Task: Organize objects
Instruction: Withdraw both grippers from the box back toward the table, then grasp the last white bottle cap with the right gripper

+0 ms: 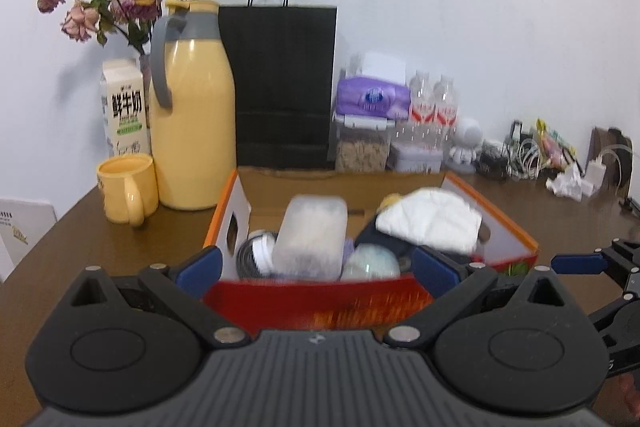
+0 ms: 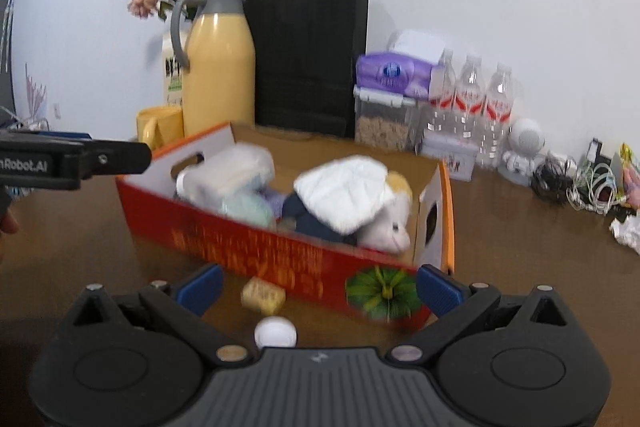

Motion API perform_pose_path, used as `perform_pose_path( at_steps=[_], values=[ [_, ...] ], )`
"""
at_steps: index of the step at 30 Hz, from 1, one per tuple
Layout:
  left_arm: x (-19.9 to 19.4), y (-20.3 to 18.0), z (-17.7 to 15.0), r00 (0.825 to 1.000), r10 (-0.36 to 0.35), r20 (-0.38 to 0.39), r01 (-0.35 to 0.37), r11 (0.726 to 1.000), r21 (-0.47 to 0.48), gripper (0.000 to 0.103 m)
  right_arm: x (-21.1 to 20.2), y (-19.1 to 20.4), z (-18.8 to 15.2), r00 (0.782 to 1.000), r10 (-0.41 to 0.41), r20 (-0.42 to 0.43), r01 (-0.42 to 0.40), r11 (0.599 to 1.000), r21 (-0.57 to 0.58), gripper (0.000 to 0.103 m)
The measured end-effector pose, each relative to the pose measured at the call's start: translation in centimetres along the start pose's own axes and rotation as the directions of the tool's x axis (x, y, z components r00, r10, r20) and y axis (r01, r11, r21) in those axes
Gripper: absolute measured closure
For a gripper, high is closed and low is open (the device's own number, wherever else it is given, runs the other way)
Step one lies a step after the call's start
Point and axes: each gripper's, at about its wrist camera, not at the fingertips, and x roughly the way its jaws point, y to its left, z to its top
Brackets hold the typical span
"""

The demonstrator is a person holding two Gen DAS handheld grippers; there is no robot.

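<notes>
Red-orange cardboard box (image 2: pixel 280 259), long axis running left-right across brown table (image 2: pixel 520 267), crammed with soft white cloth (image 2: pixel 344 191), left gripper (image 1: pixel 316 267) wide apart, empty, right gripper (image 2: pixel 318 287) likewise wide, small white ball (image 2: pixel 275 333) between its fingers

Box (image 1: pixel 360 301) contents blurred, perhaps toiletries.

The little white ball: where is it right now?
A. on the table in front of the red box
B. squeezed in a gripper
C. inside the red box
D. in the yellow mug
A: the right wrist view shows the little white ball lying on the table outside the red box, beside a small yellow block, and the right gripper is open around it.
</notes>
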Motion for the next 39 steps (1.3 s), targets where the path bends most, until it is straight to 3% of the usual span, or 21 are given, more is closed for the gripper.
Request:
perform_pose_path(
  at_steps=[11,23,28,31,35,39],
  values=[
    [0.3,1.0,-3.2,0.995,0.014,-0.1,-0.016,1.0,-0.019,0.0,1.9,0.3,-3.3,0.989,0.014,-0.147,-0.014,1.0,-0.002,0.0],
    [1.1,1.7,-4.3,0.99,0.004,-0.139,-0.009,1.0,-0.03,0.0,5.2,1.1,-2.8,0.977,0.044,-0.207,-0.045,0.999,-0.001,0.004],
    [1.6,1.9,-4.8,0.988,-0.001,-0.158,-0.005,0.999,-0.037,0.0,5.4,1.2,-2.8,0.981,0.079,-0.18,-0.073,0.997,0.037,0.021],
    [1.9,2.0,-5.0,0.986,-0.007,-0.169,0.0,0.999,-0.04,0.0,5.2,1.4,-2.8,0.984,0.084,-0.158,-0.079,0.996,0.035,0.036],
    [2.2,2.3,-5.2,0.984,-0.009,-0.18,0.0,0.999,-0.05,0.0,4.9,1.5,-2.8,0.986,0.09,-0.137,-0.086,0.996,0.032,0.071],
    [2.4,2.3,-5.3,0.982,-0.007,-0.19,-0.003,0.999,-0.052,0.0,4.7,2.0,-3.0,0.988,0.088,-0.125,-0.088,0.996,0.006,0.076]
  ],
)
